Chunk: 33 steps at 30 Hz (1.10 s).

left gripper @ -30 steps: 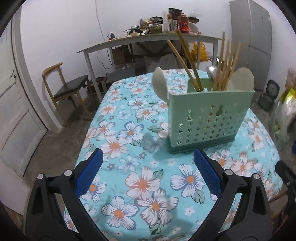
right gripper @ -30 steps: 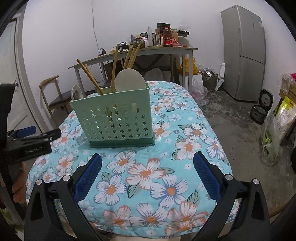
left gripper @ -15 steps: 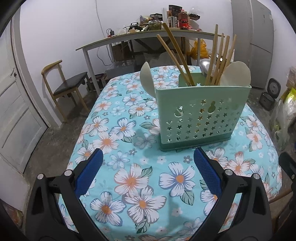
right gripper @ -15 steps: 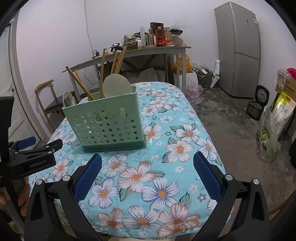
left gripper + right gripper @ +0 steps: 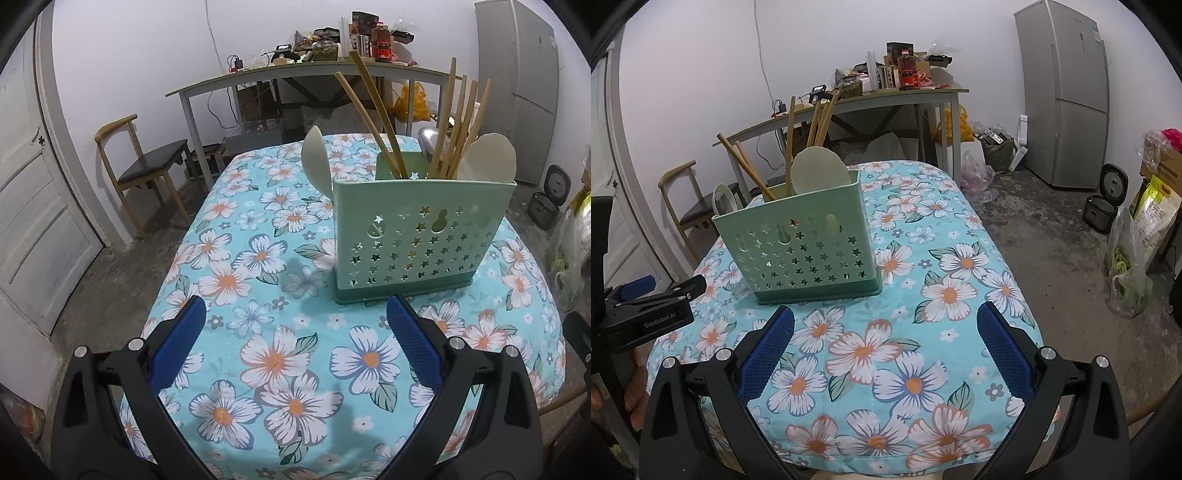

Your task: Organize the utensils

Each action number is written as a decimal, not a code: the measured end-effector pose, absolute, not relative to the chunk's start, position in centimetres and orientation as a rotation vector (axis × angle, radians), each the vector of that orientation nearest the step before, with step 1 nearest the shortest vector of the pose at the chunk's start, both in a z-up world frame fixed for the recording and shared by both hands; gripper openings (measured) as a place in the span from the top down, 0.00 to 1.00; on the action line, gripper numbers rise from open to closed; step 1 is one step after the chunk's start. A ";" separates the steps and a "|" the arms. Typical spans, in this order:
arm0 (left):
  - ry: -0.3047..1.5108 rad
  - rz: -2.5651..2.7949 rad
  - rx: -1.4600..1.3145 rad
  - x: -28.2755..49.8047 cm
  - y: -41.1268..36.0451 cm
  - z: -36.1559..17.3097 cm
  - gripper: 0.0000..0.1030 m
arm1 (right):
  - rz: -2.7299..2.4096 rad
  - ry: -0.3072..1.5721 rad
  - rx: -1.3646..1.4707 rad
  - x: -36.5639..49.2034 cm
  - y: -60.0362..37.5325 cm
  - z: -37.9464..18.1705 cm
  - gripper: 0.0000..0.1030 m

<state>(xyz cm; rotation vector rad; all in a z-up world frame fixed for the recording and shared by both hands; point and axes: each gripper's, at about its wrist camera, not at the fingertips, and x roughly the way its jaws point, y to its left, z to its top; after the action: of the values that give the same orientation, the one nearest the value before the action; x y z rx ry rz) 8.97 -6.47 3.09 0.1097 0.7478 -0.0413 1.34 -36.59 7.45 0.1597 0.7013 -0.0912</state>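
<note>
Both grippers (image 5: 295,332) (image 5: 885,334) level — jaws wide

Table: floral cloth (image 5: 923,332) over the top.
Holder: green utensil holder (image 5: 801,254) upright on the cloth, left of centre.
Contents: wooden chopsticks (image 5: 790,144) and pale spoons (image 5: 818,171) standing inside.
Right gripper (image 5: 884,345): fingers wide apart, nothing between them, above the near cloth.
Left gripper (image 5: 650,310): at left edge, jaw state unclear.
Fridge (image 5: 1067,92): against far wall.
</note>
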 end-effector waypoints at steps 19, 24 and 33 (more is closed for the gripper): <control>0.720 0.034 0.121 9.1 -4.0 3.9 0.08 | -0.158 0.652 0.127 1.0 -37.5 8.9 0.06; 0.717 0.090 0.119 9.1 -1.9 3.9 0.08 | -0.170 0.638 0.120 1.0 -37.4 9.2 0.06; 0.731 0.158 0.110 8.9 0.9 3.8 0.08 | -0.176 0.619 0.113 1.0 -37.5 9.7 0.06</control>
<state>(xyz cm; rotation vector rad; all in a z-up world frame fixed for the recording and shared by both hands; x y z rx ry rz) 8.89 0.93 3.76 0.1102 0.7310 0.1584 1.04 -37.50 9.67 0.1126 0.6195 -0.1759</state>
